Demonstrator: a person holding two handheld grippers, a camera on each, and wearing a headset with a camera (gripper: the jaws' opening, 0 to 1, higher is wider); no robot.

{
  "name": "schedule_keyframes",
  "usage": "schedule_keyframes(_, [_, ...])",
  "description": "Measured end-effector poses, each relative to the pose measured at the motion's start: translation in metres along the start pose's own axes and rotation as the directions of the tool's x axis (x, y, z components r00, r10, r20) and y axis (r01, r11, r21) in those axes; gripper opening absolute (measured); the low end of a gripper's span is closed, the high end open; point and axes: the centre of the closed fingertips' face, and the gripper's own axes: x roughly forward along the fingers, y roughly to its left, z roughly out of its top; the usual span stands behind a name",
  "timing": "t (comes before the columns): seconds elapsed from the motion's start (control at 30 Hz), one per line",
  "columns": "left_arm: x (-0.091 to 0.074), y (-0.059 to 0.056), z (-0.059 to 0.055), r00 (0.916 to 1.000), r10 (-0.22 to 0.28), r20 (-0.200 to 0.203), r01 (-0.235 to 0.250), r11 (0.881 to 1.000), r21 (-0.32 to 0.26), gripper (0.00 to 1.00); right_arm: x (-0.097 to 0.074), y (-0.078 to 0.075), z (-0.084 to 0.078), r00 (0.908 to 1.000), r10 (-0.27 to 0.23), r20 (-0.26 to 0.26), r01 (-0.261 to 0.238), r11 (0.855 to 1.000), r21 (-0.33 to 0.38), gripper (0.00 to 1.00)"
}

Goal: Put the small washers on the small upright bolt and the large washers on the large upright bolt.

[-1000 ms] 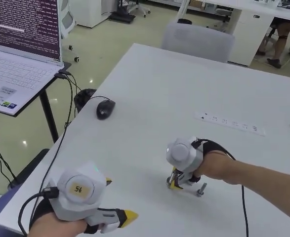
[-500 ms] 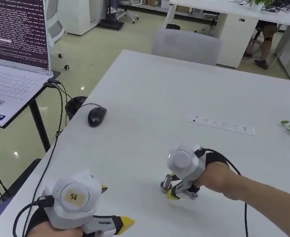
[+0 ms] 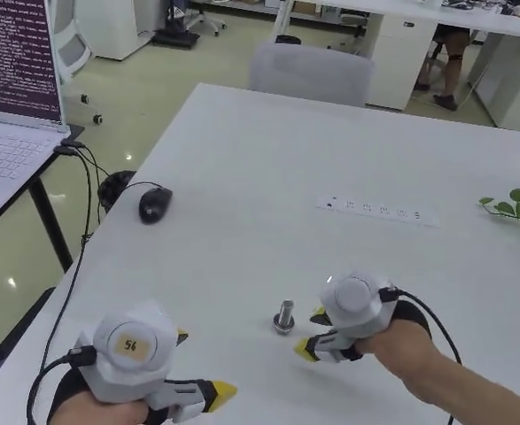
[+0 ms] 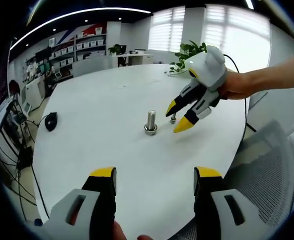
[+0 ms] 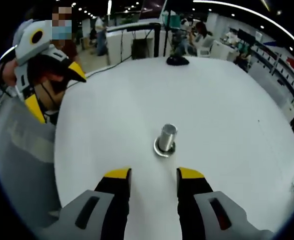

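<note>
A silver upright steel bolt [image 3: 283,317] stands low-centre on the white worktop [image 3: 268,177], just left of the right claw [image 3: 309,334], jaws apart and empty. Bottom left, the left claw [image 3: 203,365] gapes, empty.

White workbench [image 3: 268,159], grey chair [image 3: 311,74], glossy floor [image 3: 153,80].

Left tongs [image 3: 204,363] and right tongs [image 3: 310,332] are grey-white, yellow-tipped, black-cabled.
</note>
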Motion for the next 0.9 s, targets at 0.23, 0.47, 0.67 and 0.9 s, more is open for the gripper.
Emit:
schedule_keyframes(0.23, [0.004, 0.001, -0.002, 0.9999, -0.007, -0.008, 0.007, 1.000, -0.003, 0.62, -0.016, 0.004, -0.017, 0.9976, -0.031, 0.062, 0.024, 0.995, 0.102, 0.37])
schedule_keyframes(0.47, [0.004, 0.007, -0.001, 1.0000, -0.006, -0.006, 0.006, 1.000, -0.003, 0.62, -0.043, -0.001, -0.040, 0.9895, -0.085, 0.117, 0.061, 0.978, 0.199, 0.43])
schedule_keyframes(0.67, [0.001, 0.009, 0.001, 1.0000, -0.005, -0.006, 0.005, 1.000, 0.008, 0.62, -0.063, -0.011, -0.060, 0.9789, -0.138, 0.150, 0.091, 0.953, 0.289, 0.52])
schedule_keyframes(0.9, [0.001, 0.009, 0.003, 1.0000, -0.007, -0.005, 0.007, 1.000, 0.018, 0.62, -0.076, -0.013, -0.074, 0.9699, -0.176, 0.168, 0.114, 0.939, 0.323, 0.58])
